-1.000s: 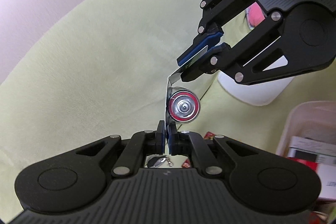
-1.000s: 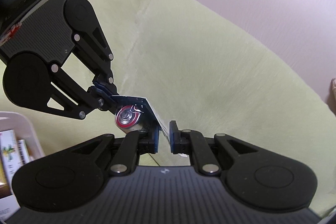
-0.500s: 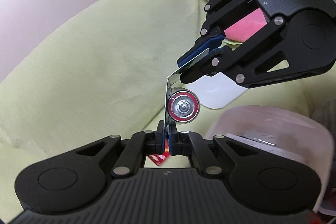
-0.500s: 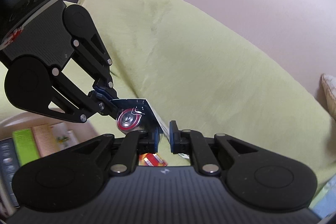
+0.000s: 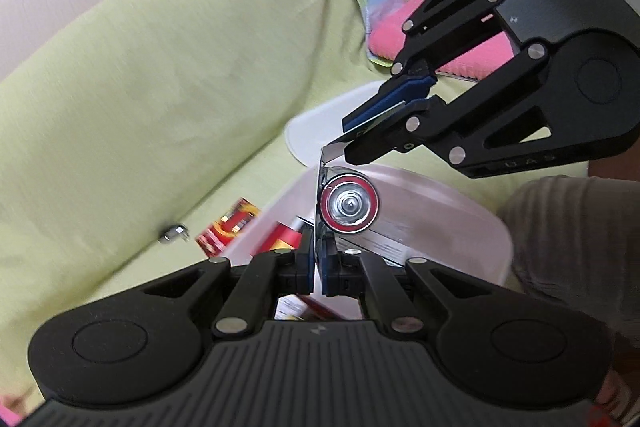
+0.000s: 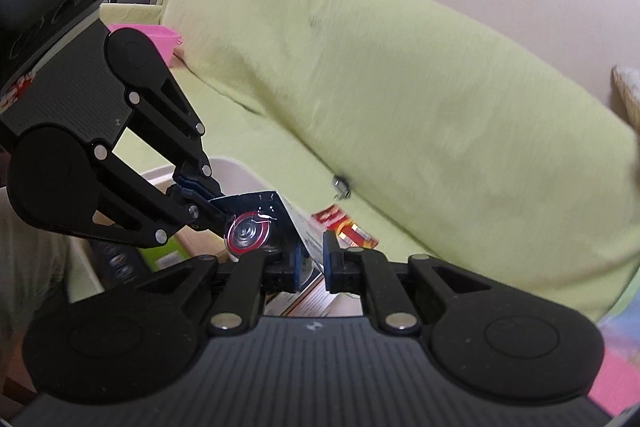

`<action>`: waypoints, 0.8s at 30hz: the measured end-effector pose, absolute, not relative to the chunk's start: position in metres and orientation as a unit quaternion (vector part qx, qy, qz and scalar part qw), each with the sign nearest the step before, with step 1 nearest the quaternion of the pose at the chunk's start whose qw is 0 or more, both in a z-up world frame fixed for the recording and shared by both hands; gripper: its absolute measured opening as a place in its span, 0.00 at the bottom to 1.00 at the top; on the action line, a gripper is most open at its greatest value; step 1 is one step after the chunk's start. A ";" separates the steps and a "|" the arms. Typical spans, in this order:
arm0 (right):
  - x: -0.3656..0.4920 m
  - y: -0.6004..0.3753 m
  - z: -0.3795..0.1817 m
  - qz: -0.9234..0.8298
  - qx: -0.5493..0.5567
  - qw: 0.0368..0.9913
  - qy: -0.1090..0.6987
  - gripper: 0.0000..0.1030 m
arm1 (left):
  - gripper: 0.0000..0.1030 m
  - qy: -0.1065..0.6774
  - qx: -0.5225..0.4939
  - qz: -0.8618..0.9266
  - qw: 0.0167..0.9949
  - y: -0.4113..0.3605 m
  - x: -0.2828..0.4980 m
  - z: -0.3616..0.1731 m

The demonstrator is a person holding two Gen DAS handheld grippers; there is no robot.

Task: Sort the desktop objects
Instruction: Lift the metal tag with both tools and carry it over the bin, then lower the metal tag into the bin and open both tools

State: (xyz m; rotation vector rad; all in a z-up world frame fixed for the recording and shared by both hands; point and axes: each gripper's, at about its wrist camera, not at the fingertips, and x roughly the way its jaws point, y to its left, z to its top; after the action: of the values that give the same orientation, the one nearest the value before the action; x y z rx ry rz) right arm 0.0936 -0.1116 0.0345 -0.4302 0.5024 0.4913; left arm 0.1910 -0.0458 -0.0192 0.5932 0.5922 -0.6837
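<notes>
Overhead of everything, a green sofa cover (image 5: 152,99) fills both views, and the two grippers meet above it. From the left wrist view the right gripper (image 5: 360,143) reaches in from the upper right, angled down and to the left; from the right wrist view the left gripper (image 6: 218,207) comes in from the upper left, angled down to the right. Between them hangs a battery pack (image 5: 324,187), a card with one round cell (image 5: 349,203) showing a red ring around a silver end. Left fingers (image 5: 306,267) are pressed together on the card's lower edge. Right fingers (image 6: 330,259) look slightly apart around the card's other edge in the right wrist view, though from the left they seem to pinch it, so I cannot tell how firmly they bite. Just below the pack sits a pale bin (image 5: 460,203) holding boxes. Beside the bin, on the cover, lie a red packet (image 5: 228,227) and, near it, a small metal piece (image 5: 173,233).
</notes>
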 end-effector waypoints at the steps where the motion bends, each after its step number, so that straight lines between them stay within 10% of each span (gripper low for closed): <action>1: 0.089 -0.114 0.032 0.239 -0.203 0.916 0.250 0.07 | 0.00 0.286 0.279 -0.327 0.857 -0.048 0.189 -0.021; 24: 0.061 -0.151 -0.032 0.241 -0.060 0.895 0.370 0.10 | 0.00 0.398 0.236 -0.321 0.826 -0.023 0.096 -0.075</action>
State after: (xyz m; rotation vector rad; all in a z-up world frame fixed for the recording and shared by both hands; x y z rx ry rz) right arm 0.0605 -0.1511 -0.0324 -0.1248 0.7672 0.5005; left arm 0.0955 -0.0233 -0.0745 0.5016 0.8459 -0.6813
